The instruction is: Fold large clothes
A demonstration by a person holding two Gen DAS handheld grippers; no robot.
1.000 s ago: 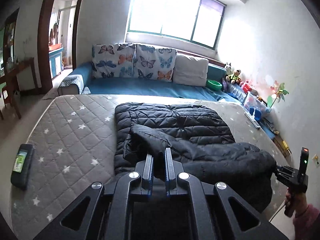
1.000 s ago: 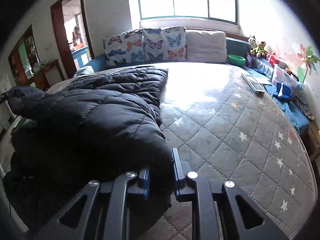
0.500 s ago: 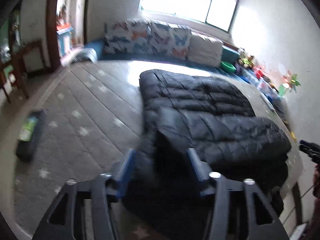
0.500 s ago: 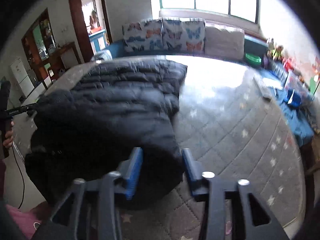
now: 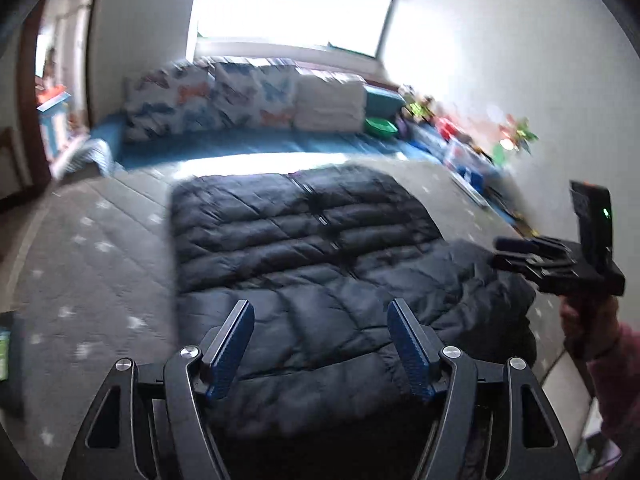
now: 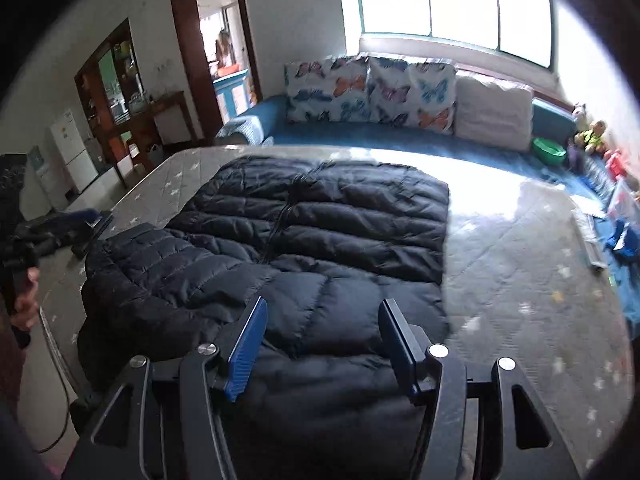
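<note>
My left tool (image 5: 320,340) hangs over the near edge of the black puffer jacket (image 5: 304,248), its 2 blue-padded fingers (image 5: 230,350) spread wide and opening further, gripping nothing; the quilted cloth lies below the gap, not pinched. My right tool (image 6: 320,338) is likewise released, its jaws apart and holding nothing, with the jacket's near hem showing between and beneath the blue pads (image 6: 246,350). The jacket lies flat on the grey star-patterned mattress (image 6: 520,280), its far part spread smooth with the zip line running down the middle, and its near part folded over on itself into a thicker, rumpled layer at the mattress edge. From the left wrist view I see my right hand (image 5: 588,320), in a pink sleeve (image 5: 616,380), holding the other tool at the right of the jacket, just beside its bulging corner; whether it touches the cloth I cannot tell. From the right wrist view my left hand (image 6: 26,300) shows at the far left edge, beside the jacket's folded sleeve end. Beyond the mattress runs a blue bed (image 6: 400,136) with butterfly pillows (image 6: 368,88) and a white pillow (image 6: 492,108) under a bright window (image 6: 452,4). The left wrist view is blurred.
</note>
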